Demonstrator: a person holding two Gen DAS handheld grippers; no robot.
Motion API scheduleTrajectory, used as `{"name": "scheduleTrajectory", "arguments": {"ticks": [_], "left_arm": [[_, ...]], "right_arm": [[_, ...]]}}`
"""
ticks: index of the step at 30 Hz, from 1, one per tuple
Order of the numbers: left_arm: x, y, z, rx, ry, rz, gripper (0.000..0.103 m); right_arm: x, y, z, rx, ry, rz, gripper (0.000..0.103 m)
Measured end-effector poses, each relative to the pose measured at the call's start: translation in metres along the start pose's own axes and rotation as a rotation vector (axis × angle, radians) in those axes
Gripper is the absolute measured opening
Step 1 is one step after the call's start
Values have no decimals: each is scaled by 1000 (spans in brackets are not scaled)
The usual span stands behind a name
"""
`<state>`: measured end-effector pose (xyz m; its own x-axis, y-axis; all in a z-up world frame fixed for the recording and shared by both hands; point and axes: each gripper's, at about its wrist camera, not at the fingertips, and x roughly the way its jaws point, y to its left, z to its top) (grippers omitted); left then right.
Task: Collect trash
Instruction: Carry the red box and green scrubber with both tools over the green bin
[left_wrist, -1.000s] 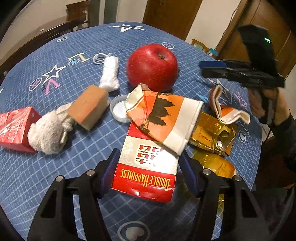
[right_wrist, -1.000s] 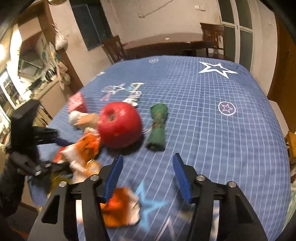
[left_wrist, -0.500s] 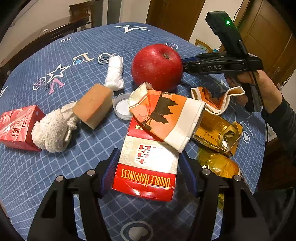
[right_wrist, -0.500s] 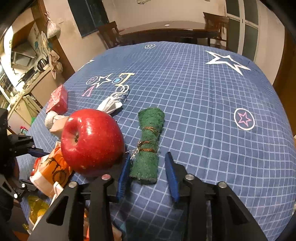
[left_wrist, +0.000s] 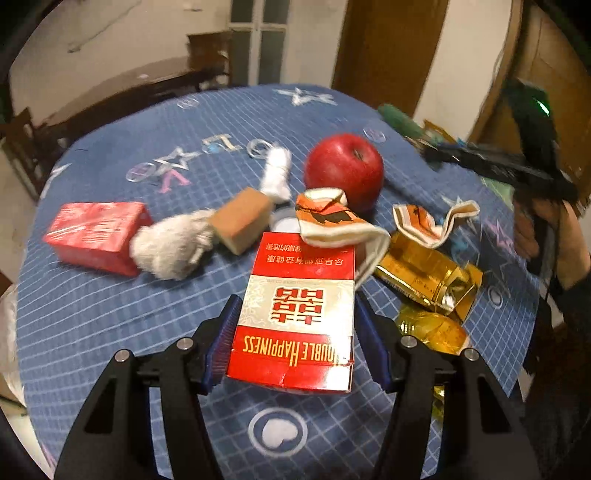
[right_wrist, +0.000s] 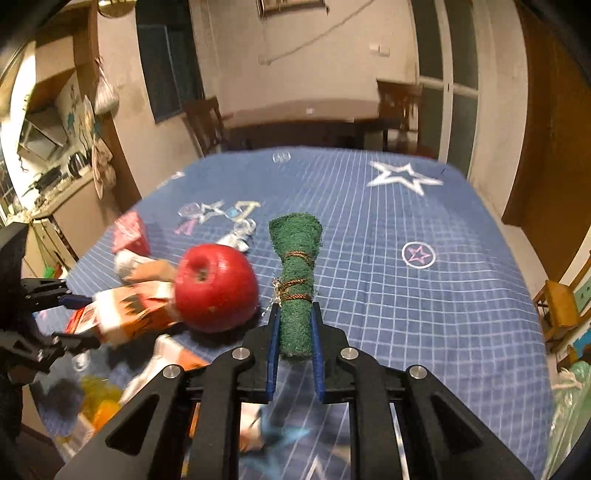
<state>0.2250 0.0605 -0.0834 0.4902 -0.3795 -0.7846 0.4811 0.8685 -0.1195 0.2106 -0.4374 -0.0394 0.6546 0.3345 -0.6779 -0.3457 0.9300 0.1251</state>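
My left gripper (left_wrist: 295, 343) is shut on a red and white "Double Happiness" cigarette box (left_wrist: 299, 314) and holds it tilted above the blue tablecloth (left_wrist: 110, 314). An orange and white wrapper (left_wrist: 336, 221) drapes over the box's far end. My right gripper (right_wrist: 294, 347) is shut on the near end of a rolled green towel (right_wrist: 295, 273) tied with brown string. In the left wrist view the right gripper (left_wrist: 498, 166) holds the green towel (left_wrist: 399, 118) raised at the far right. A second orange wrapper (left_wrist: 432, 221) and gold foil packets (left_wrist: 428, 277) lie to the right.
A red apple (left_wrist: 343, 170), a white rolled cloth (left_wrist: 277, 177), a brown sponge block (left_wrist: 240, 219), a fluffy white cloth (left_wrist: 173, 247) and a red box (left_wrist: 96, 236) lie on the round table. Wooden chairs (right_wrist: 399, 107) and another table stand behind.
My right gripper closed on the green towel and lifted it off the table. My left gripper raised the cigarette box, and the orange wrapper slid toward its far end.
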Motion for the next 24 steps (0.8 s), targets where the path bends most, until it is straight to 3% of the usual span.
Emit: {"name": "scheduleTrajectory", "arguments": {"ticks": [13, 22, 24], "left_arm": [[-77, -42, -8, -89, -265, 66, 58], [-70, -111, 13, -88, -396, 117, 58], [-66, -125, 20, -107, -420, 93, 58]], "right_arm": [[-97, 37, -42, 16, -201, -32, 16], [-163, 44, -70, 28, -323, -130, 16], [-176, 41, -77, 38, -336, -151, 16]]}}
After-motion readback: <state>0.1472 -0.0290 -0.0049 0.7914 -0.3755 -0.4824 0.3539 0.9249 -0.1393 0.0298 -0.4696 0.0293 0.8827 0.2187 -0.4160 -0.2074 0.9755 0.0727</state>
